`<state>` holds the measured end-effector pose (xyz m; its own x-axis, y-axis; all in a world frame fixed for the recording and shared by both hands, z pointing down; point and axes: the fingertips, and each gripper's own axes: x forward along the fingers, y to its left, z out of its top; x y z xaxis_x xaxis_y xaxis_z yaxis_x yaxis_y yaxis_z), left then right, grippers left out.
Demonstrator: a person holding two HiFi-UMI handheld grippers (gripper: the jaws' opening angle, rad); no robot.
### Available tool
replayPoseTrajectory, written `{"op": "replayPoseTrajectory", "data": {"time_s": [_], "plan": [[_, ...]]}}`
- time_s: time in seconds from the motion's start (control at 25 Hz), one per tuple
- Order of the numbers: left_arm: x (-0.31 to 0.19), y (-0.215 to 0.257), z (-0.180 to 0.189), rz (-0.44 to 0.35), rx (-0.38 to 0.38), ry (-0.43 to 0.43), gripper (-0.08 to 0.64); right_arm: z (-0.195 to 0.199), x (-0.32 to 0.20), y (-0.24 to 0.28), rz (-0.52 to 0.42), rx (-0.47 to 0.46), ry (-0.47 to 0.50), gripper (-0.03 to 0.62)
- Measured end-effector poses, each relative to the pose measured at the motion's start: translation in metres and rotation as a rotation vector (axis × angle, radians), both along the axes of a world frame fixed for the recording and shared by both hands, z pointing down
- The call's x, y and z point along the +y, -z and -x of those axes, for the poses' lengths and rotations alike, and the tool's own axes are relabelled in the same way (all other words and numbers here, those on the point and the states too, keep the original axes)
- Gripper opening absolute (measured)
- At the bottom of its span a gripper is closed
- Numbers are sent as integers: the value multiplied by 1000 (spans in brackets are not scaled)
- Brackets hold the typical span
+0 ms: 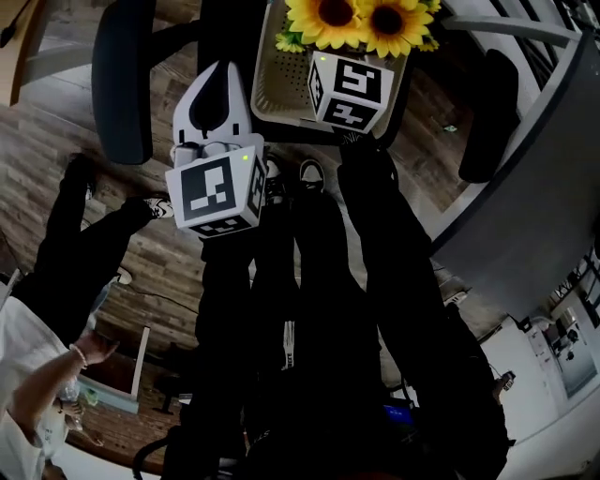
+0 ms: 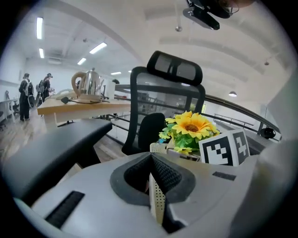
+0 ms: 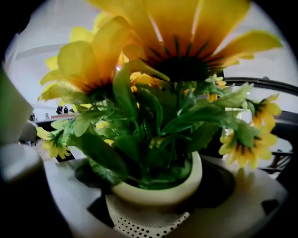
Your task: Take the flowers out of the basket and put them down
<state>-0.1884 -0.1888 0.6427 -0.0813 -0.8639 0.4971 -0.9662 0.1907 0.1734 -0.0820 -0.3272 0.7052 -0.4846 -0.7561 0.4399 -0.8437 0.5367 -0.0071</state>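
Note:
Sunflowers (image 1: 356,19) (image 3: 177,60) stand in a cream pot (image 3: 158,188) inside a cream perforated basket (image 1: 281,89) at the top of the head view. My right gripper (image 1: 349,56) (image 3: 156,200) reaches in from the near side. The pot sits between its jaws, with the basket's dotted wall (image 3: 144,218) just below. My left gripper (image 1: 217,75) (image 2: 156,195) is at the basket's left side, shut on a strip of the perforated wall (image 2: 157,209). From there the flowers (image 2: 191,128) and the right gripper's marker cube (image 2: 223,148) show close ahead.
The basket rests over a black office chair with armrests (image 1: 122,84) (image 1: 487,112) and a tall backrest (image 2: 163,102). My dark legs fill the middle of the head view. Another person's arm (image 1: 56,375) is at lower left. A grey railing (image 1: 525,178) runs along the right.

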Motion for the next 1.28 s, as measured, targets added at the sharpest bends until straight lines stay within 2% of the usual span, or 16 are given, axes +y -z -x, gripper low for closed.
{"op": "replayPoseTrajectory", "data": {"time_s": [0.32,0.64,0.84,1.08,1.28], "plan": [[20,95,-19,-22,9,-2,0,-36,42,135,6,-46,-36,529],[59,228,-75,-67,10,-76,0,-99,101,295,-32,-84,-79,529],[60,257,-83,-89,21,-140,0,-107,114,331,-40,-81,-119,529],[90,326,-160,-146,13,-256,0,-186,169,400,-70,-77,-203,529],[78,331,-164,-157,26,-349,0,-187,173,408,-75,-42,-261,529]]}}
